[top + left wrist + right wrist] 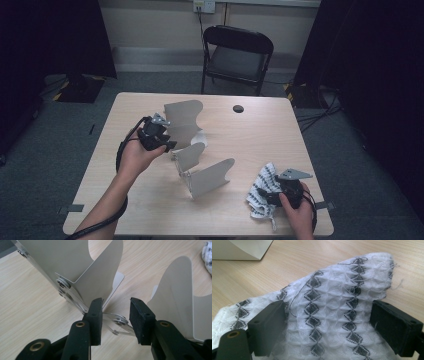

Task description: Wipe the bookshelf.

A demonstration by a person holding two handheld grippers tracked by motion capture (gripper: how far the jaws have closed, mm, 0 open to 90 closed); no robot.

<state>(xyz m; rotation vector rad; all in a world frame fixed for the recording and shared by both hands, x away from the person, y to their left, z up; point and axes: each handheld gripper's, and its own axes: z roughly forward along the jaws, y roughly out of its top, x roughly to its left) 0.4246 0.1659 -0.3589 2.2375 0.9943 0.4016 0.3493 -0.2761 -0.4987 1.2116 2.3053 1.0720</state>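
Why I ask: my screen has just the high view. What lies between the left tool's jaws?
Observer: A riveted hinge link of the folding metal panels; the left tool straddles it, not clamping it.
Operator: And the right tool?
Observer: The right tool has a white waffle-weave cloth with black diamond stripes bunched between its pads.
Operator: Any loose threads?
Observer: One dark thread curls across the cloth.

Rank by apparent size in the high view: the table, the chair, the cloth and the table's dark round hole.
1. Table
2. Chair, though it stands farther from the camera
3. Cloth
4. Hole
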